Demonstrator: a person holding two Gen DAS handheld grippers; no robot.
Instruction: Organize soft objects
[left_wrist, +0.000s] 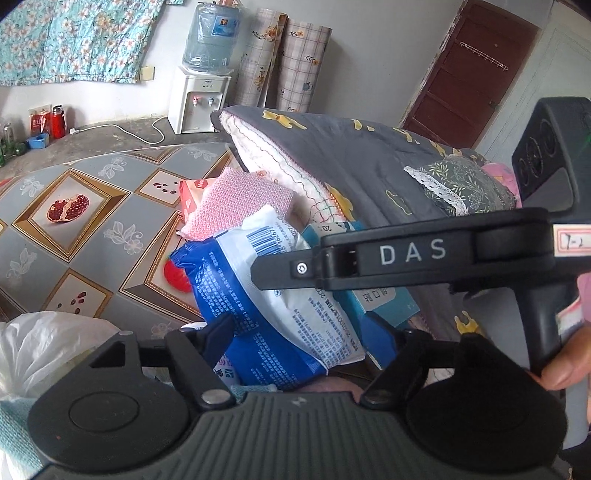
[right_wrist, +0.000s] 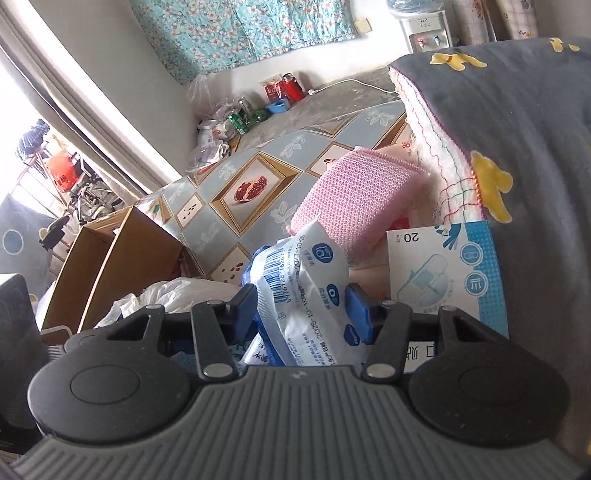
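A blue and white soft packet (left_wrist: 266, 295) lies between the blue pads of my left gripper (left_wrist: 303, 332), whose jaws stand wide around it. My right gripper (right_wrist: 301, 310) is shut on the white end of the same packet (right_wrist: 295, 295); its body crosses the left wrist view (left_wrist: 406, 258). A pink knitted sponge (left_wrist: 236, 199) (right_wrist: 351, 199) lies just beyond. A grey pillow with yellow shapes (left_wrist: 369, 162) (right_wrist: 517, 129) rests at the right. A blue and white plaster box (right_wrist: 443, 273) leans against the pillow.
The table (left_wrist: 92, 221) has a pomegranate-pattern cloth. A white plastic bag (left_wrist: 44, 343) lies at the near left. An open cardboard box (right_wrist: 110, 258) stands beside the table. A water dispenser (left_wrist: 199, 99) and rolled mats (left_wrist: 280, 62) stand at the wall.
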